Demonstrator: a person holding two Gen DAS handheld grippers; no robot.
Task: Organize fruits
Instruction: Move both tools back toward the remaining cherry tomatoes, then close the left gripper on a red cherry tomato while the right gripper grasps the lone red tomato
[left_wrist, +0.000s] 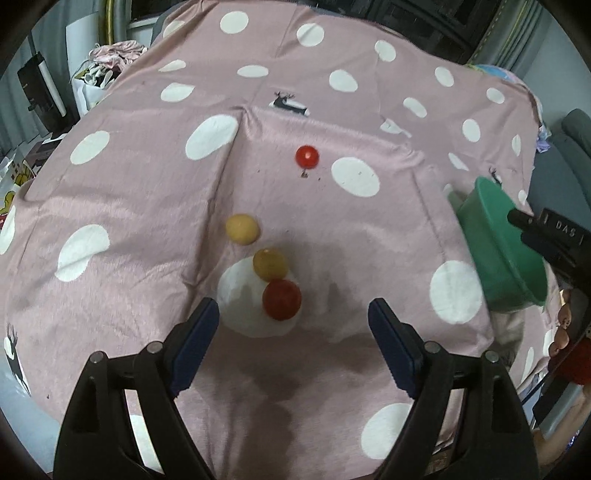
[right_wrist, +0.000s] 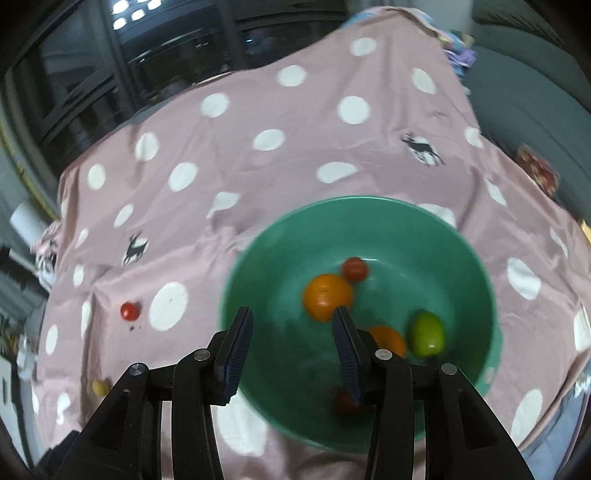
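Pink cloth (left_wrist: 332, 229) with white dots fills our left wrist view. Our left gripper (left_wrist: 293, 317) spreads its fingers wide and empty at the bottom, a red fruit (left_wrist: 281, 299) just above them touching a yellow fruit (left_wrist: 270, 263). A paler yellow one (left_wrist: 241, 229) and a small red tomato (left_wrist: 307, 156) lie higher. A green bowl (left_wrist: 495, 251) sits at right.

From our right wrist view, our right gripper (right_wrist: 291, 321) hangs partly spread and empty over the bowl, which holds an orange fruit (right_wrist: 327, 295), a green one (right_wrist: 426, 332) and a red one (right_wrist: 354, 268).
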